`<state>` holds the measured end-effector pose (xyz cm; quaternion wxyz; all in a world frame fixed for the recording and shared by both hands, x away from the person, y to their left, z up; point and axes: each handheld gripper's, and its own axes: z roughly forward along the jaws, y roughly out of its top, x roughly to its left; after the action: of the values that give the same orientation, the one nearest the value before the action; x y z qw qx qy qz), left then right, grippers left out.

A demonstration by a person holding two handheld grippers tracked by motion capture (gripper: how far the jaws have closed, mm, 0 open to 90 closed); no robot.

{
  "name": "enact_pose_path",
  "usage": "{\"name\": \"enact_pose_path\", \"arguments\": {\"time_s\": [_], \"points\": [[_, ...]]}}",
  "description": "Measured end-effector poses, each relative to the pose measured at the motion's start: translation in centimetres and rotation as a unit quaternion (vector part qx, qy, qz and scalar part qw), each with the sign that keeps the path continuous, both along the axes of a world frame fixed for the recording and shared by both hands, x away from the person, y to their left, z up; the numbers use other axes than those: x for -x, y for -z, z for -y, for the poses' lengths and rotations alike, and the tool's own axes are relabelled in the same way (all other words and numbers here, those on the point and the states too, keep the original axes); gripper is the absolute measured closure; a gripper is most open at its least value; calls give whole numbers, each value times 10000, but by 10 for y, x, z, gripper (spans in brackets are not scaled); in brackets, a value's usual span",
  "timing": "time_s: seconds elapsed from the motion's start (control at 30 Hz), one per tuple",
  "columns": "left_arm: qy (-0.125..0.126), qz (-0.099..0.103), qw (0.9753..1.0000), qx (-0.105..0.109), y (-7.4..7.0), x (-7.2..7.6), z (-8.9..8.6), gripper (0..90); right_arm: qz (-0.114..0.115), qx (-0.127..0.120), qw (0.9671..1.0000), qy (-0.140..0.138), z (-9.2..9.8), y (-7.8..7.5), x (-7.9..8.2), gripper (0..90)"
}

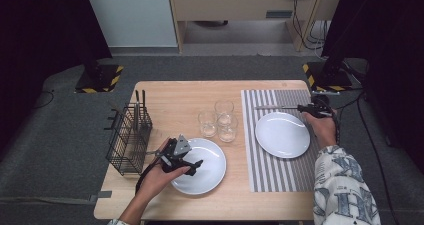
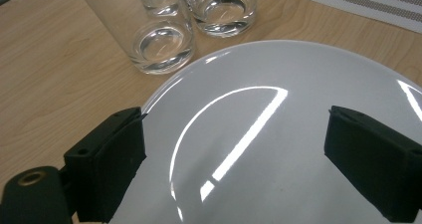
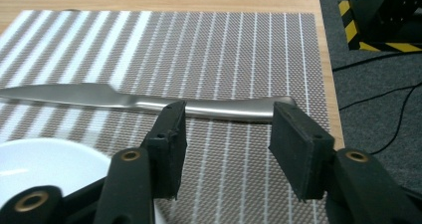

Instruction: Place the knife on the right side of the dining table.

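Note:
A silver table knife [image 1: 275, 107] [image 3: 99, 95] lies across the far end of a grey striped placemat [image 1: 280, 172] [image 3: 224, 50]. My right gripper [image 1: 302, 108] [image 3: 226, 117] is open at the knife's handle end, and the handle runs across the gap just past the jaw tips. A white plate [image 1: 282, 134] [image 3: 45, 164] sits on the mat, nearer than the knife. My left gripper [image 1: 192, 164] [image 2: 236, 129] hangs open and holds nothing. It is over a second white plate [image 1: 207, 172] [image 2: 278, 84] on the bare wood.
Three clear glasses [image 1: 224, 108] [image 2: 161, 40] stand together mid-table between the plates. A black wire basket [image 1: 129, 137] with upright utensils stands at the left table edge. In the right gripper view, the table's right edge [image 3: 328, 74] runs just beyond the knife handle, with cables on the floor.

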<state>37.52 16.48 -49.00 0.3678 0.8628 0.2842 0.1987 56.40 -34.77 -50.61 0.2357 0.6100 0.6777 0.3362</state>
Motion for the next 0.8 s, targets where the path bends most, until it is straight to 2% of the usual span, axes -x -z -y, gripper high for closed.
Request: {"name": "enact_pose_path", "arguments": {"time_s": [0.1, 0.2, 0.5, 0.53, 0.7, 0.8], "points": [[12, -45, 9999, 114, 0, -1, -1, 84, 123, -30, 9999, -31, -6, -8, 6, 429], [9, -16, 10000, 67, 0, -2, 0, 84, 183, -50, 9998, -98, -13, -15, 11, 372], [81, -28, 9998, 160, -2, -3, 1, 82, 256, 50, 9982, -546, -41, -19, 26, 227], [97, -29, 9998, 161, -2, -3, 1, 82, 338, 40, 9977, -589, -46, -21, 28, 214], [196, -47, 9997, 126, -2, -5, 3, 81, 454, 26, 9961, -752, -64, -27, 37, 158], [228, -55, 9996, 134, -1, -6, 2, 79, 425, 30, 9961, -771, -75, -29, 41, 116]]}}
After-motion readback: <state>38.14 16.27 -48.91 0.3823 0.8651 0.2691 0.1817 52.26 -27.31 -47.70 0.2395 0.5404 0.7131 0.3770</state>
